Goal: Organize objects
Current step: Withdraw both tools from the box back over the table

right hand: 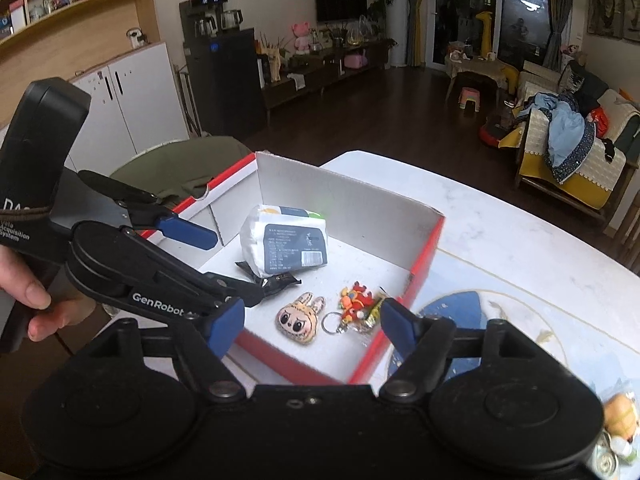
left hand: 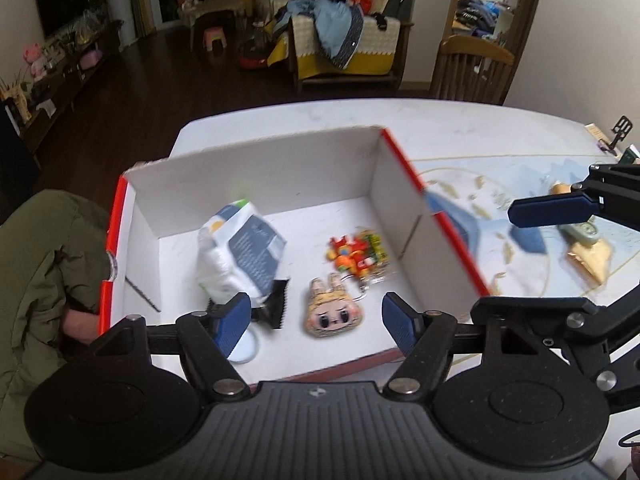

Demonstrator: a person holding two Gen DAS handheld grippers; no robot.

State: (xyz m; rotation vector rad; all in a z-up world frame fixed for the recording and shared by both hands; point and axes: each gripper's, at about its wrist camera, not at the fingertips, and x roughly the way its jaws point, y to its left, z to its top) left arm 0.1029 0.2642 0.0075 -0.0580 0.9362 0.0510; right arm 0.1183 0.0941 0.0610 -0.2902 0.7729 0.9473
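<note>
- Both tongs are hanging wide and empty: the left gripper [left hand: 316, 320] over the box [left hand: 256, 168], the right gripper [right hand: 312, 330] at its near wall.
- Remaining items [left hand: 586, 240] are lying outside the box, nearer the right hand.

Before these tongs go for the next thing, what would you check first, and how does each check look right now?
1. Left tongs empty: ok, open, nothing between them.
2. Right tongs empty: ok, open.
3. White packet inside the red-edged box: ok.
4. Bunny-face charm and colourful keychain lying on the box floor: ok.
5. Things still outside on the table: not ok, a few items remain right of the box.
6. What those items are: cannot tell, blurred.
</note>
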